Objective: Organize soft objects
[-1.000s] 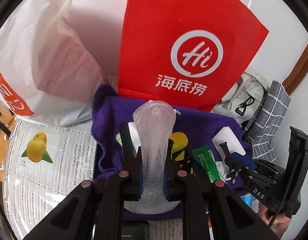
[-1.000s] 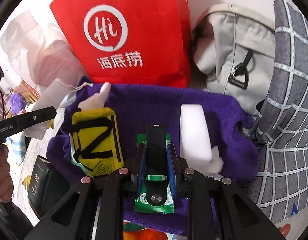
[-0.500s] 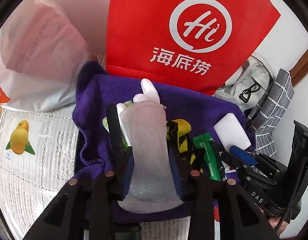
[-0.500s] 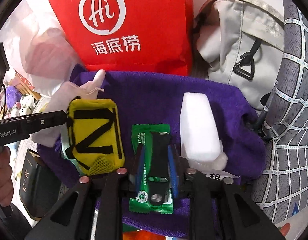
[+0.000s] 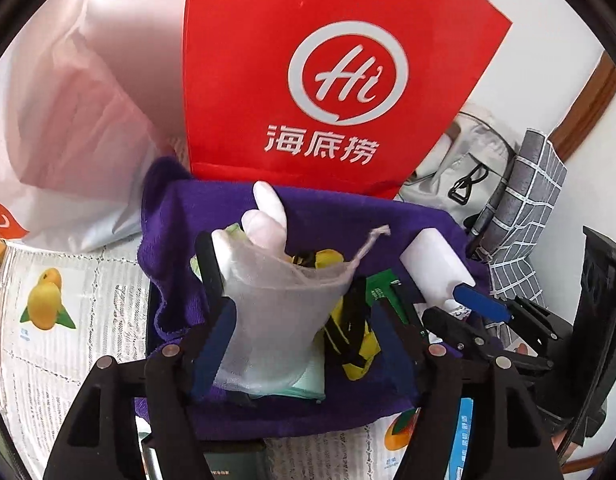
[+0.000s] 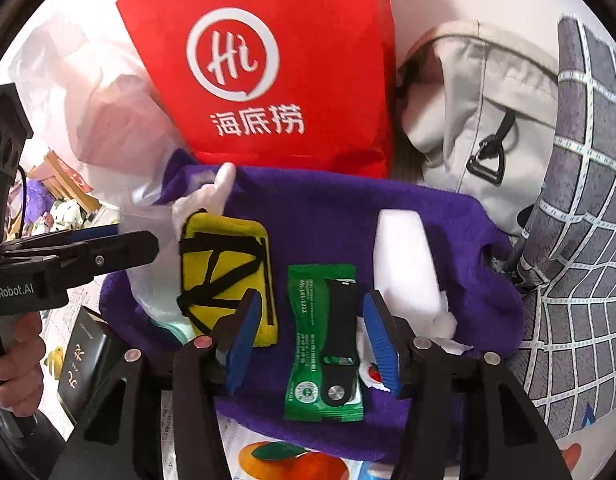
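Observation:
A purple towel [image 5: 211, 216] [image 6: 328, 216] lies on the table with soft items on it. My left gripper [image 5: 281, 280] is open; a white mesh drawstring pouch [image 5: 275, 320] lies between its fingers on the towel, over a pale glove [image 5: 267, 208]. My right gripper [image 6: 312, 312] is open above a black strap [image 6: 340, 320] lying on a green packet [image 6: 308, 344]. A yellow pouch with black straps [image 6: 223, 264] [image 5: 348, 344] sits left of the packet. A white foam block [image 6: 404, 264] [image 5: 432, 268] lies to the right.
A red paper bag [image 5: 328, 72] [image 6: 275, 60] stands behind the towel. A white plastic bag [image 5: 67, 120] is at the left, a beige backpack [image 6: 480, 112] and a grey checked cloth [image 6: 580, 240] at the right. A dark box [image 6: 83, 356] lies front left.
Both grippers have opened. The left let the mesh pouch down onto the towel; the right released the black strap onto the green packet and drew back slightly.

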Tool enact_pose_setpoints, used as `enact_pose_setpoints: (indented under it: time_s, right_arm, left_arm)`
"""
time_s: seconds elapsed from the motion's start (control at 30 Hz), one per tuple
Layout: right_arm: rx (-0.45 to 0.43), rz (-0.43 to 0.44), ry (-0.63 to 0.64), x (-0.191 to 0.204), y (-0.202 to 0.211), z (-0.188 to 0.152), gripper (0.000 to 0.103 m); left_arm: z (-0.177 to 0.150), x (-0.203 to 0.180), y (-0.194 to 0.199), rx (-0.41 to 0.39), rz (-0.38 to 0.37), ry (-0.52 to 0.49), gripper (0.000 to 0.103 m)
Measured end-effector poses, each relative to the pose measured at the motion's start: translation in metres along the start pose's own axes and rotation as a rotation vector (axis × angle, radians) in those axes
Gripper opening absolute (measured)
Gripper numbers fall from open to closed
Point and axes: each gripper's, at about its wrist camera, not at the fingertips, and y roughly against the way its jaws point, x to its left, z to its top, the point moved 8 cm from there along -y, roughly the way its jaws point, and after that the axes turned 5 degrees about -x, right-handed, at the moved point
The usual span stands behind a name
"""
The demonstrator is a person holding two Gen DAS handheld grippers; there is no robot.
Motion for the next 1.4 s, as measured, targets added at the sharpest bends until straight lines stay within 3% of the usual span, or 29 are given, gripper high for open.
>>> enact_pose_setpoints:
  time_s: [0.13, 0.23, 0.43, 0.57, 0.77, 0.9, 1.23, 1.4]
  right_arm:
    - [-0.065, -0.021, 0.027, 0.009, 0.023, 0.006, 0.055]
    - [-0.113, -0.007, 0.015, 0.015, 0.043, 0.01, 0.066]
    - [-0.13, -0.062, 0.022, 0.015, 0.079, 0.003, 0.068]
    - [-0.142, -0.067, -0.008, 0.016, 0.109, -0.01, 0.068]
    - [-0.131, -0.131, 0.009, 0.025, 0.148, -0.037, 0.068]
    - [-0.148, -0.141, 0.003, 0.037, 0.181, -0.057, 0.068]
    - [-0.185, -0.186, -0.032, 0.051, 0.256, -0.12, 0.1]
    - [-0.199, -0.204, -0.043, 0.059, 0.288, -0.145, 0.103]
  left_arm:
    - [0.002, -0.002, 0.005, -0.009, 0.005, 0.002, 0.069]
    - [0.004, -0.005, 0.011, -0.016, -0.003, 0.0, 0.069]
    - [0.008, -0.017, 0.036, -0.049, -0.012, -0.013, 0.07]
    - [0.003, -0.023, 0.062, -0.077, 0.01, -0.006, 0.077]
    - [-0.034, -0.045, 0.101, -0.074, 0.011, -0.025, 0.078]
    - [-0.062, -0.054, 0.137, -0.095, 0.077, -0.037, 0.079]
    - [-0.123, -0.073, 0.236, -0.214, 0.212, -0.072, 0.091]
    - [-0.161, -0.084, 0.268, -0.233, 0.204, -0.07, 0.091]
